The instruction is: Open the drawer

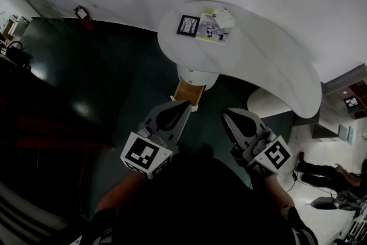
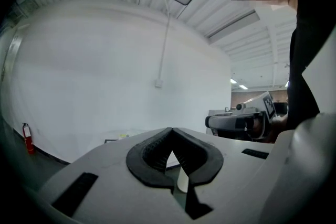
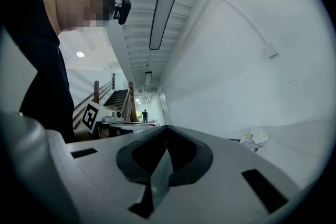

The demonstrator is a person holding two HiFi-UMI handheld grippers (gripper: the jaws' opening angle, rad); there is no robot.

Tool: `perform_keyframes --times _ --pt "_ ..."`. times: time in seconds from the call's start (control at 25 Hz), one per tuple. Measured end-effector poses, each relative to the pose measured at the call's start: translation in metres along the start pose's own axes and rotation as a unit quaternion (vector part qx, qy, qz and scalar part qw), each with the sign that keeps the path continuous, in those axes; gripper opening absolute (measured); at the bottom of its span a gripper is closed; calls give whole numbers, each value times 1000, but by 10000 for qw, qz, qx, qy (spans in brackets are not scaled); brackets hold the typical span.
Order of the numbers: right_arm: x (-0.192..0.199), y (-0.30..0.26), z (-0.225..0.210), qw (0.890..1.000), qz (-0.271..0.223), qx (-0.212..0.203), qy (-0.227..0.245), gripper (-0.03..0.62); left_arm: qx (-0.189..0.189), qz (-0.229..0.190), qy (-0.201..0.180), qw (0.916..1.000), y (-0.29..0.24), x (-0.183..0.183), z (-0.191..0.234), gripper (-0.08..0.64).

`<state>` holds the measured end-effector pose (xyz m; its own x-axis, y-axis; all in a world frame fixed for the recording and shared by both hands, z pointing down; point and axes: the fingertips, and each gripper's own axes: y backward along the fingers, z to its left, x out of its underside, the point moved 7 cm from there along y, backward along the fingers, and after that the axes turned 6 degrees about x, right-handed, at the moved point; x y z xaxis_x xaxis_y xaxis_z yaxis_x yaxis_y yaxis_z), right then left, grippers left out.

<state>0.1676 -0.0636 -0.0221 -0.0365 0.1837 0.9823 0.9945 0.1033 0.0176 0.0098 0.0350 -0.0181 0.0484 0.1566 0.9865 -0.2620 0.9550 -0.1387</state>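
Two grippers: left gripper, right gripper; one table; one drawer; one picture frame; one fire extinguisher

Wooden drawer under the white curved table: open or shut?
Open: the tan wooden drawer juts out from the white rounded pedestal, with its inside showing.

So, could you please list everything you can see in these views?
Table: one, white, curved, by the wall.
Picture frame: one, black, on the table.
Booklet: one, pale, beside the frame.
Crumpled item: one, white, at the booklet's far corner.
Drawer: one, wooden brown, sticking out of the white pedestal under the table.
Fire extinguisher: one, red, by the wall.
Left gripper: grey, jaws together, empty.
Right gripper: grey, jaws together, empty.
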Motion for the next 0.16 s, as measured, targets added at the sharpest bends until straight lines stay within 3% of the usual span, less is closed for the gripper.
perform_keyframes --times 0.16 --pt "-2 4 -4 10000 -21 31 -3 15 39 26 54 10000 -6 -2 -5 11"
